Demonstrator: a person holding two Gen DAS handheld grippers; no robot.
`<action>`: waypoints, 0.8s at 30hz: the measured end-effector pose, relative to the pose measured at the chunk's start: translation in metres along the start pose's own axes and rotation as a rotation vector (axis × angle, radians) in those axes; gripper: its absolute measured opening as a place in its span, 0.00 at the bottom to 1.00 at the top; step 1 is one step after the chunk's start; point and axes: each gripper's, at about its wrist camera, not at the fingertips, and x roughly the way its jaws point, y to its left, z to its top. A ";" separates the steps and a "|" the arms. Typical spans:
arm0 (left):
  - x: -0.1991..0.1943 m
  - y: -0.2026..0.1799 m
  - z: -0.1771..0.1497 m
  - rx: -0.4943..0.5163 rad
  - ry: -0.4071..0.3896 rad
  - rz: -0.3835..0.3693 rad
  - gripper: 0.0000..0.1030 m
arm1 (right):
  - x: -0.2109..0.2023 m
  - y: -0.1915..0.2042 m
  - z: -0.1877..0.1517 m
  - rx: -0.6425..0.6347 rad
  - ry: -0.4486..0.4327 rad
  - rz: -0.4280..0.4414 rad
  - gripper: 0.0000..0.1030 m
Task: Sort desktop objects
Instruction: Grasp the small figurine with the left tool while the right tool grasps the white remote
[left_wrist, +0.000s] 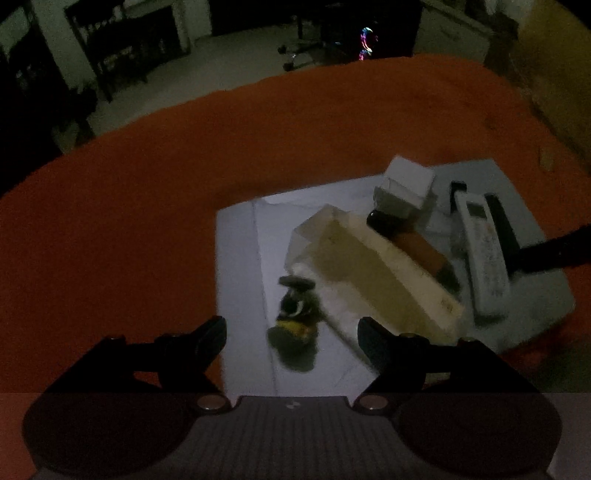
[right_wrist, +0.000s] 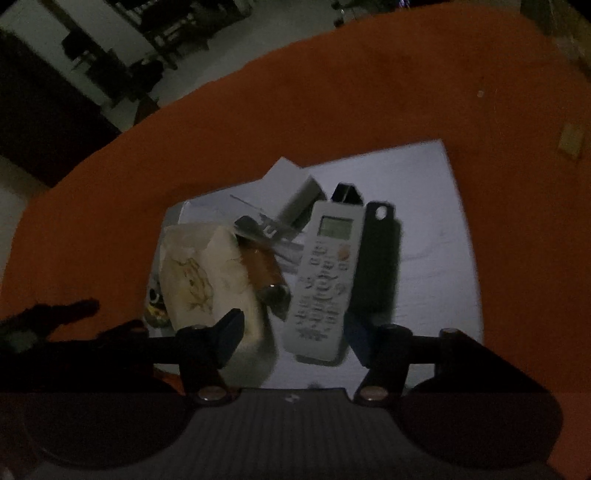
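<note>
A white sheet (left_wrist: 243, 280) (right_wrist: 424, 206) on the orange tablecloth carries a heap of objects. In the left wrist view a small dark figurine with yellow on it (left_wrist: 295, 325) lies just ahead of my open left gripper (left_wrist: 291, 338). Beside it are a tissue pack (left_wrist: 373, 273) (right_wrist: 199, 273), a brown bottle (left_wrist: 417, 247) (right_wrist: 264, 269), a white remote (left_wrist: 482, 251) (right_wrist: 323, 280), a black flat case (right_wrist: 376, 266) and a small white box (left_wrist: 408, 181) (right_wrist: 295, 188). My open right gripper (right_wrist: 295, 339) hovers over the remote's near end.
The orange cloth (left_wrist: 147, 206) (right_wrist: 332, 81) spreads wide to the left and behind the sheet. The other gripper's dark arm (left_wrist: 554, 251) (right_wrist: 48, 314) reaches in from the side. A dim room with shelves and a chair lies beyond the table edge.
</note>
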 end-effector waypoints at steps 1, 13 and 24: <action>0.006 0.002 -0.001 -0.020 -0.001 -0.001 0.71 | 0.004 -0.001 0.000 0.007 0.004 -0.009 0.62; 0.039 0.015 0.012 -0.048 0.092 -0.023 0.48 | 0.046 -0.010 -0.001 0.097 0.053 -0.111 0.65; 0.058 -0.008 0.015 0.018 0.118 -0.009 0.48 | 0.063 0.003 -0.004 0.041 0.094 -0.164 0.70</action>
